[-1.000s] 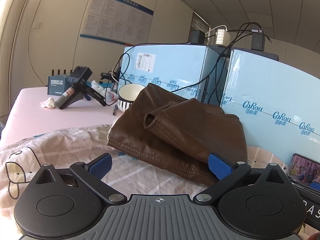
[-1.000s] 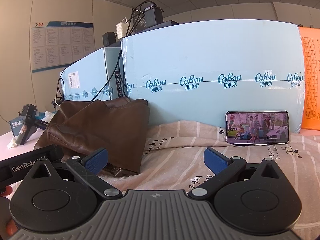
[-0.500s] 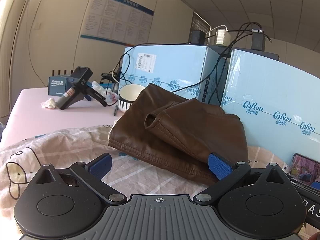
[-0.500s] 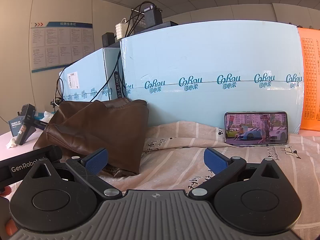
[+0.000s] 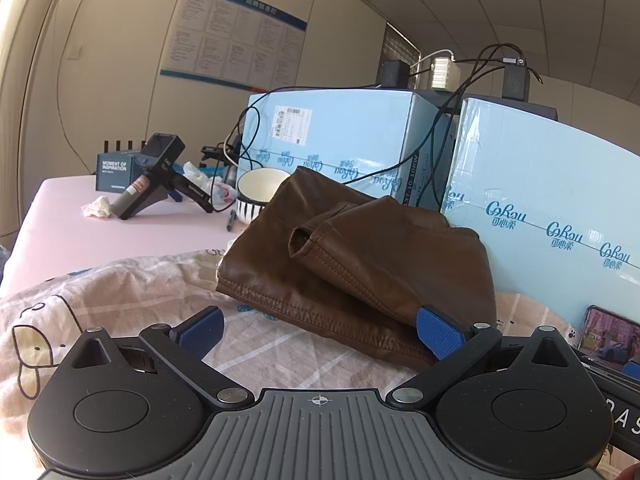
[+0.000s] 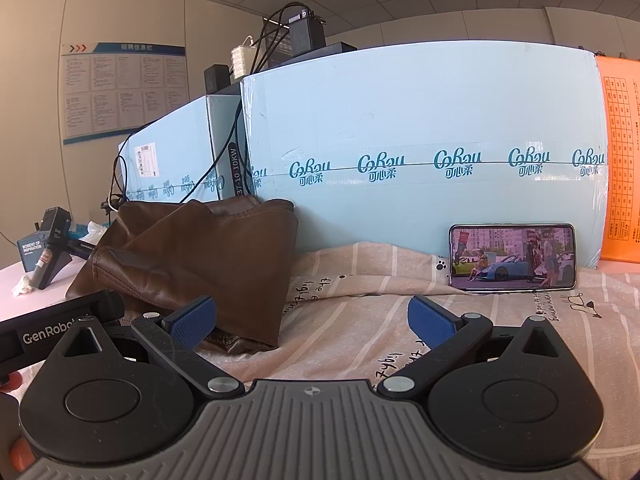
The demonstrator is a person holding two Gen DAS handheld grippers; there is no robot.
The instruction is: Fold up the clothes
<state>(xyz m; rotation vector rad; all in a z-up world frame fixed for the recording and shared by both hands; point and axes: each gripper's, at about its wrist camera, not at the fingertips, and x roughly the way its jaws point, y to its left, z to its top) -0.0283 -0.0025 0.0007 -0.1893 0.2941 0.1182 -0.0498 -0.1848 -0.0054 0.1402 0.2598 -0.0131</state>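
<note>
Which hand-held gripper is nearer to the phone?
Right. The right hand-held gripper faces the phone across the cloth; the left hand-held gripper sees it at its far right.

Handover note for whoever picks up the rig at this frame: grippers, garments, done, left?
Left gripper: open, holds nothing.
Right gripper: open, holds nothing.
Brown leather garment: bunched in a heap against the blue boxes, lying on the striped fabric spread on the table.
Done: no tidy fold visible.
Left: grasp the leather piece and fold it.
</note>
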